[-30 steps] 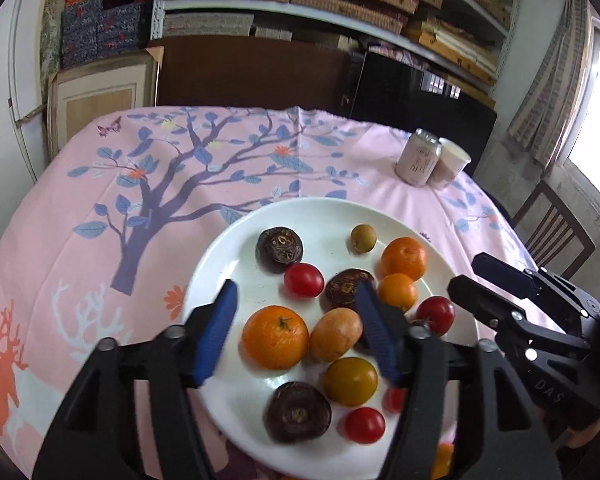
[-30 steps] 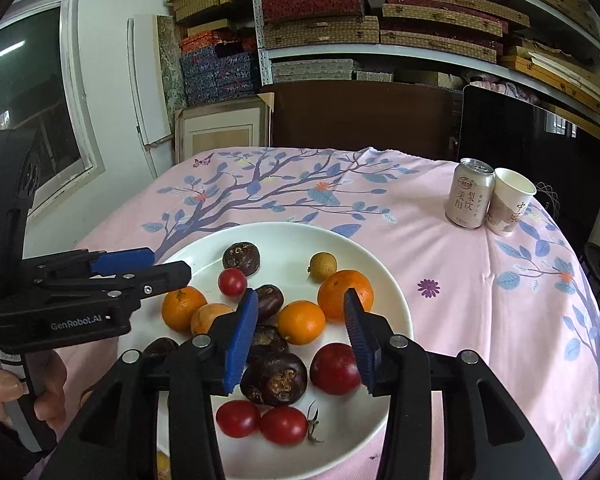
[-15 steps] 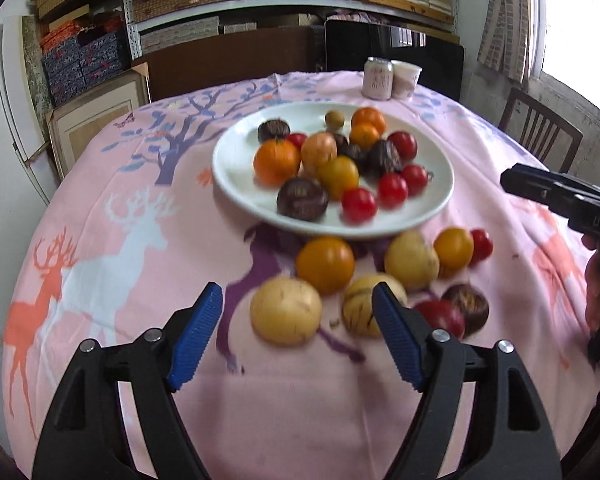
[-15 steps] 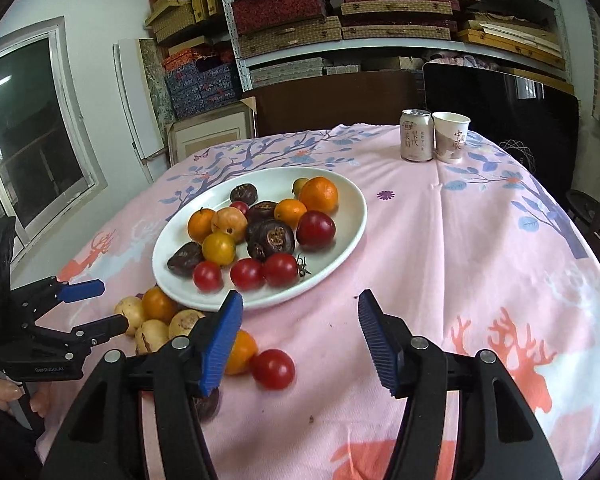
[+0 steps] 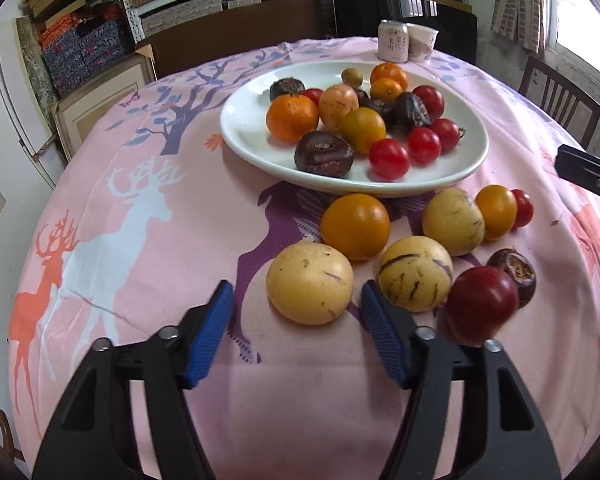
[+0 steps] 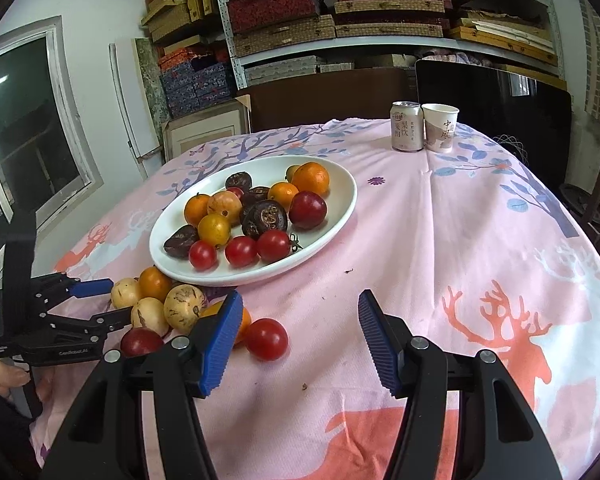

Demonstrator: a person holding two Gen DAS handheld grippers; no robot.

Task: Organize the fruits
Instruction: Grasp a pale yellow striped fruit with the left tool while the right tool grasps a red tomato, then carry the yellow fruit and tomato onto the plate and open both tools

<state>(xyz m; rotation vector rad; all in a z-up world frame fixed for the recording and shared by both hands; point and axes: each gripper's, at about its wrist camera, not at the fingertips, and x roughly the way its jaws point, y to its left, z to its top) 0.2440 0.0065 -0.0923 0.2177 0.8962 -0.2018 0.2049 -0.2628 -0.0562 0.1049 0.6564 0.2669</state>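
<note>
Beside the plate [image 5: 236,136] lie three yellow melons [image 5: 310,284] and two oranges [image 5: 355,226]

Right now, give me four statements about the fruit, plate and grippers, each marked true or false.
1. The left gripper clamps a yellow fruit. False: its jaws have been closing, but the yellow fruit lies beyond the pads, untouched.
2. The right gripper is empty. True.
3. The white plate holds no fruit. False: it holds oranges, tomatoes and dark fruits.
4. A can stands beside a paper cup. True.
</note>
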